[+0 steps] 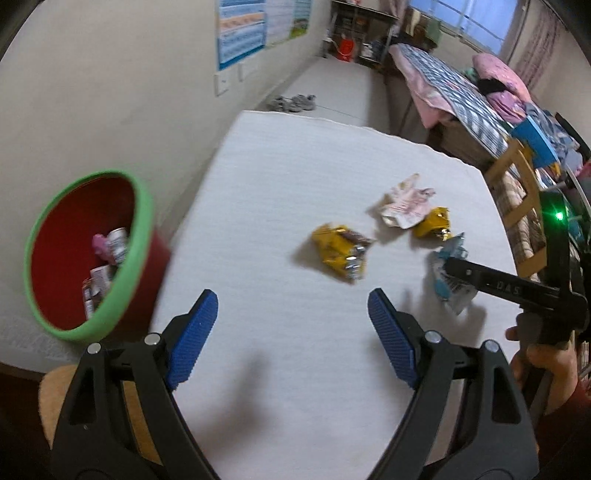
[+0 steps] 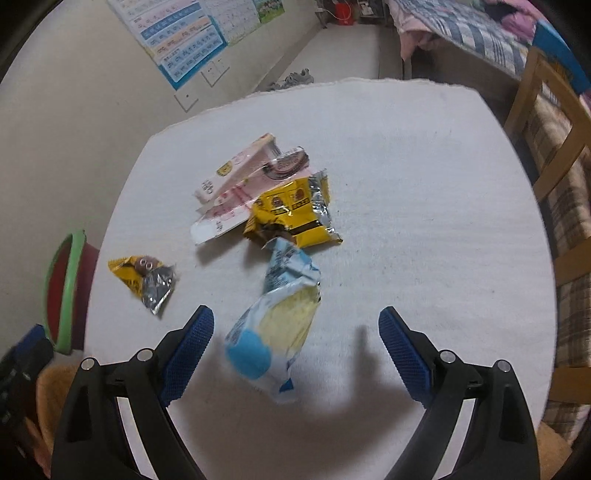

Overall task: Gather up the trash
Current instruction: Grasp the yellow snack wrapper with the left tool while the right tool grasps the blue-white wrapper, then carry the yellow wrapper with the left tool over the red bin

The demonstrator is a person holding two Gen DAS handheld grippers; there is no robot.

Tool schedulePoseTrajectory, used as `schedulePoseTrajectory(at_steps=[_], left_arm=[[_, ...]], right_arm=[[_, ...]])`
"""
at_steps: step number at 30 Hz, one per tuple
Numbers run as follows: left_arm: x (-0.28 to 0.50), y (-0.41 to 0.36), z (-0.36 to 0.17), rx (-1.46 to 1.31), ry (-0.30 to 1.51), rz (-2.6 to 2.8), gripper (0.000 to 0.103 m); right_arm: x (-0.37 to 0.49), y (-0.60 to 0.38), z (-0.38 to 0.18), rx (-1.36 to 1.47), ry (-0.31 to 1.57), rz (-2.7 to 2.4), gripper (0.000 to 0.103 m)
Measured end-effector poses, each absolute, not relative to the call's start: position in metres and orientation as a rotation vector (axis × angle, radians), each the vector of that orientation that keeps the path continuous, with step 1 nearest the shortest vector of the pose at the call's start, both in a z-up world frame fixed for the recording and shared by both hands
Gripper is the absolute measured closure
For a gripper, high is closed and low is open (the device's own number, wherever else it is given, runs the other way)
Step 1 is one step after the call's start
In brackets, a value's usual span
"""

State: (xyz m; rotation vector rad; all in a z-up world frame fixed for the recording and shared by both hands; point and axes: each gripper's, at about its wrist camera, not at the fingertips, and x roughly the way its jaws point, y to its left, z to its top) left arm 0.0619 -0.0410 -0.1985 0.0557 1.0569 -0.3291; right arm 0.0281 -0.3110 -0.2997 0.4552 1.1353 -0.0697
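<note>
Several crumpled wrappers lie on the white table (image 1: 295,177). A small yellow wrapper (image 1: 341,251) (image 2: 146,280) lies nearest the bin. A pink-white wrapper (image 1: 404,203) (image 2: 243,184) and a second yellow wrapper (image 1: 432,223) (image 2: 295,214) lie together. A blue-white wrapper (image 2: 277,314) (image 1: 448,277) lies just ahead of my open right gripper (image 2: 295,332), between its blue pads (image 2: 192,347) but not clamped. My left gripper (image 1: 291,325) is open and empty above bare table. The red bin with a green rim (image 1: 88,258) (image 2: 66,291) stands at the left and holds several wrappers.
A wooden chair (image 2: 554,155) stands at the table's right edge. A bed with bedding (image 1: 461,96) lies beyond. The wall with posters (image 1: 240,33) runs along the left. Shoes (image 1: 291,103) lie on the floor past the table.
</note>
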Motion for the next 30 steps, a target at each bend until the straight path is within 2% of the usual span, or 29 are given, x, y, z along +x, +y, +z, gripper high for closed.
schedulePoseTrajectory(at_steps=[5,8,12,14,16,17,19,20,21,24,26,30], left_arm=[[0.086,-0.08,-0.22,0.045,1.092,-0.361,0.022],[0.101,-0.1,-0.237,0.038,1.133,-0.367,0.026],[0.116,-0.113,-0.257,0.02,1.171,-0.333,0.028],[0.122,-0.113,-0.265,0.012,1.192,-0.312,0.036],[0.127,-0.113,-0.275,0.008,1.23,-0.287,0.059],[0.127,-0.111,-0.277,0.009,1.231,-0.277,0.061],[0.126,-0.111,-0.276,0.033,1.229,-0.286,0.081],[0.126,-0.11,-0.276,0.041,1.227,-0.291,0.081],[0.124,-0.108,-0.274,0.042,1.223,-0.293,0.084],[0.118,-0.093,-0.264,-0.011,1.201,-0.29,0.085],[0.11,-0.084,-0.254,-0.012,1.172,-0.285,0.085],[0.089,-0.07,-0.229,0.028,1.104,-0.27,0.085]], right_arm=[[0.023,-0.324,-0.3,0.549,1.121,-0.033,0.016],[0.014,-0.322,-0.29,0.537,1.088,-0.03,0.03],[0.01,-0.32,-0.284,0.526,1.084,-0.011,0.031],[0.011,-0.319,-0.284,0.517,1.082,-0.011,0.032],[0.015,-0.317,-0.286,0.51,1.087,-0.011,0.034],[0.016,-0.317,-0.287,0.503,1.093,-0.012,0.039],[0.018,-0.316,-0.291,0.495,1.1,-0.028,0.042],[0.018,-0.315,-0.292,0.493,1.099,-0.04,0.048],[0.018,-0.316,-0.293,0.495,1.097,-0.044,0.061],[0.016,-0.315,-0.294,0.498,1.089,-0.033,0.073],[0.012,-0.313,-0.29,0.486,1.077,-0.026,0.088],[0.002,-0.306,-0.278,0.462,1.049,0.005,0.088]])
